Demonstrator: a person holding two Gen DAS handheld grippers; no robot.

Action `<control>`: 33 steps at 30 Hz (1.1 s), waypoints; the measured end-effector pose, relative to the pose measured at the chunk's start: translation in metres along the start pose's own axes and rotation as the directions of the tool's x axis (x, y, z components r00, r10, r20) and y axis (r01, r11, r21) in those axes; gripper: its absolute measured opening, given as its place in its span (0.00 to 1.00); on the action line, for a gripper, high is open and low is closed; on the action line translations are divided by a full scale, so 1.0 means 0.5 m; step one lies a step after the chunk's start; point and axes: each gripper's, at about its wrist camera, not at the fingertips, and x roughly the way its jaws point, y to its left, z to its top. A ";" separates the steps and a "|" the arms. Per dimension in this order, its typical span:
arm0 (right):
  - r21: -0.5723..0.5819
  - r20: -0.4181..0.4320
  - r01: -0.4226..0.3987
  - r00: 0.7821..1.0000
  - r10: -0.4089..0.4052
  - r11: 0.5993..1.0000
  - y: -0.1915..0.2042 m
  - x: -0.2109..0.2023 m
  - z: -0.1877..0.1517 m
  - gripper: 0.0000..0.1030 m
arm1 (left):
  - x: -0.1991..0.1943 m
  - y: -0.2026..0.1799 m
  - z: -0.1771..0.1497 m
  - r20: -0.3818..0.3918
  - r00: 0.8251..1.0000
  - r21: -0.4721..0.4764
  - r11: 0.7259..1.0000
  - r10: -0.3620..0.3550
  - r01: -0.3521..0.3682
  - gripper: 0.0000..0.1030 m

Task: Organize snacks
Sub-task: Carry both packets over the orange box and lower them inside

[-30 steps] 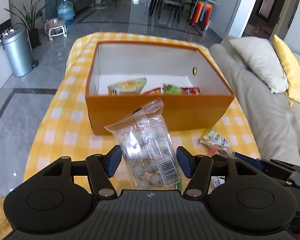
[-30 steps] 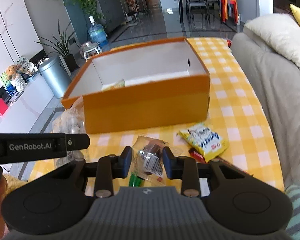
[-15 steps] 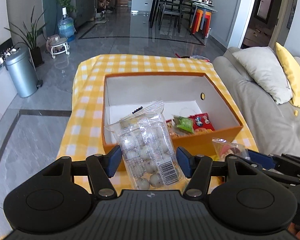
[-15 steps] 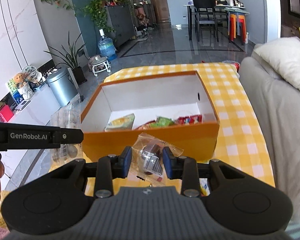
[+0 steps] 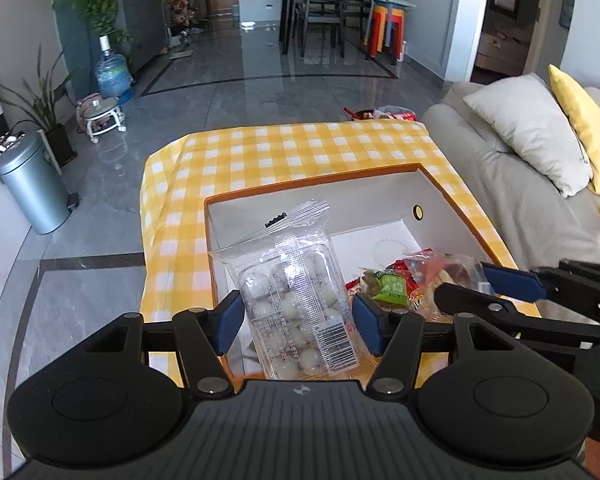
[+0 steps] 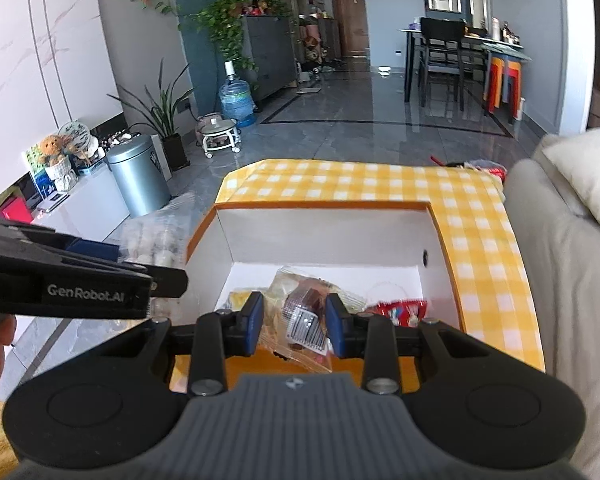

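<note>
My left gripper [image 5: 296, 320] is shut on a clear bag of white round candies [image 5: 292, 292] and holds it above the near left corner of the orange box [image 5: 460, 196]. My right gripper [image 6: 294, 324] is shut on a clear packet with a dark snack [image 6: 304, 320] and holds it over the box's near wall [image 6: 440, 232]. The right gripper also shows at the right of the left wrist view [image 5: 500, 284]. Inside the box lie a green packet [image 5: 388, 284], a red packet [image 6: 400, 308] and a yellow one [image 6: 236, 298].
The box stands on a table with a yellow checked cloth [image 5: 292, 148]. A grey sofa with a white cushion [image 5: 528, 128] lies to the right. A metal bin [image 5: 32, 184] stands on the floor to the left. The left gripper's side [image 6: 80, 284] fills the left of the right wrist view.
Both grippers have risen and moved forward with their packets, from in front of the box's near wall to above the box's near edge. The box interior now shows from above.
</note>
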 end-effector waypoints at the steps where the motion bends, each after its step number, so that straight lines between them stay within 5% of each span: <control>1: -0.010 -0.003 -0.001 1.000 0.001 1.000 0.001 0.008 0.007 0.30 | 0.006 0.003 0.005 -0.007 1.000 0.005 1.000 -0.003 0.003 0.66; 20: -0.127 -0.105 0.028 0.994 -0.042 0.991 -0.025 0.209 0.058 0.30 | 0.175 0.024 0.069 -0.148 0.989 0.198 0.980 0.030 0.000 0.65; 33: -0.207 -0.197 0.016 0.979 -0.057 0.978 -0.033 0.331 0.059 0.30 | 0.274 0.002 0.070 -0.223 0.969 0.363 0.932 0.103 -0.015 0.65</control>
